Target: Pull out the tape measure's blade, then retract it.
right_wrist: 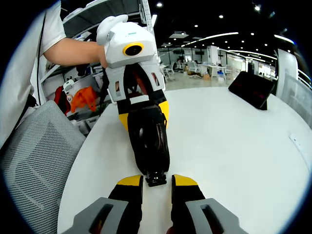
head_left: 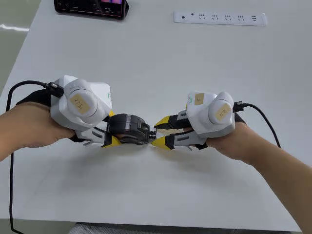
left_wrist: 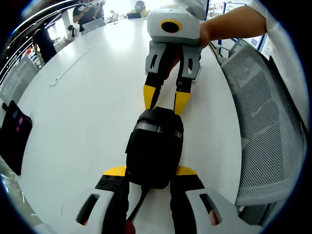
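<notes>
Tape measure [head_left: 127,129] black; left gripper [head_left: 113,128] and right gripper [head_left: 156,132] white shells, tan labels [head_left: 79,103], grey-black jaws, yellow tips; cable [head_left: 9,170] black; table [head_left: 146,58], power strip [head_left: 220,18] white; chair [left_wrist: 263,146] grey mesh.

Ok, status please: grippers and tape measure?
Left gripper shut on tape measure. Right gripper open around blade hook. Not yet pulled out. Nothing blocking.

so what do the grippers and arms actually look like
The left gripper and right gripper match: rounded white housings with tan stickers, grey-black jaws tipped yellow, a black cable trailing from each. The arms are bare, no gloves; a white short sleeve shows in the right gripper view.
</notes>
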A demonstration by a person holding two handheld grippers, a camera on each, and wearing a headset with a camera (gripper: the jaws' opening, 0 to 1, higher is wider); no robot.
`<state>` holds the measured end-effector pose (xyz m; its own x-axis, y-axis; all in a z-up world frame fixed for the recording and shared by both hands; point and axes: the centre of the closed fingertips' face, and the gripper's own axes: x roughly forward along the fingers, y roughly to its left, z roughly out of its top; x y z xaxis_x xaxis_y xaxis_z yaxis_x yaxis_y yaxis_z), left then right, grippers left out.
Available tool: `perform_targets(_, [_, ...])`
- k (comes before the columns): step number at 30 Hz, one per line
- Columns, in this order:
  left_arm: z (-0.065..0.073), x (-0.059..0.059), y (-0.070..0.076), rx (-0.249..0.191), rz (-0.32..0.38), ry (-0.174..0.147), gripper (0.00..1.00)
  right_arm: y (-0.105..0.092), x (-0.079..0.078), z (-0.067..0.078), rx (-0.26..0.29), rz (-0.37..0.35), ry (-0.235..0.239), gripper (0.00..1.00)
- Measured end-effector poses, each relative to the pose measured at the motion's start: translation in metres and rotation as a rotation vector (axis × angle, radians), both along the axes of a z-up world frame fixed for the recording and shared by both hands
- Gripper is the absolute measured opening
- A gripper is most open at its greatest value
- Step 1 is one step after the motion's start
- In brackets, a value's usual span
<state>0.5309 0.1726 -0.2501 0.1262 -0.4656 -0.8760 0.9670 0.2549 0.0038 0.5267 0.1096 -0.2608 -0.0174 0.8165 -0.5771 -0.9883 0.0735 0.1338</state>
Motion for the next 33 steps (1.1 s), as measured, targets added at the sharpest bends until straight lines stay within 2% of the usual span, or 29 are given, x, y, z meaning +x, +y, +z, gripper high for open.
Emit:
perform_targets(11, [-0.0001,-0.0001,-0.0008,0.003,-0.007,0.001,0.27,0.0032,-0.002,-0.0005,0.012,0.023,-0.008,0.13])
perform_targets(22, [0.0004,-0.0001,-0.0016,0.001,-0.007,0.002,0.27,0.0046,-0.0017,-0.0018,0.016,0.035,-0.033,0.12])
perform_targets(27, [0.0004,-0.0002,-0.0015,0.0,-0.008,0.0,0.27,0.0053,-0.0017,-0.0019,0.014,0.034,-0.023,0.12])
perform_targets(30, [0.0004,-0.0002,-0.0014,-0.001,-0.008,0.0,0.27,0.0056,-0.0022,-0.0019,0.007,0.053,-0.047,0.12])
perform_targets(33, [0.0005,-0.0003,-0.0009,0.001,-0.008,0.001,0.27,0.0056,-0.0022,-0.0019,0.008,0.051,-0.046,0.11])
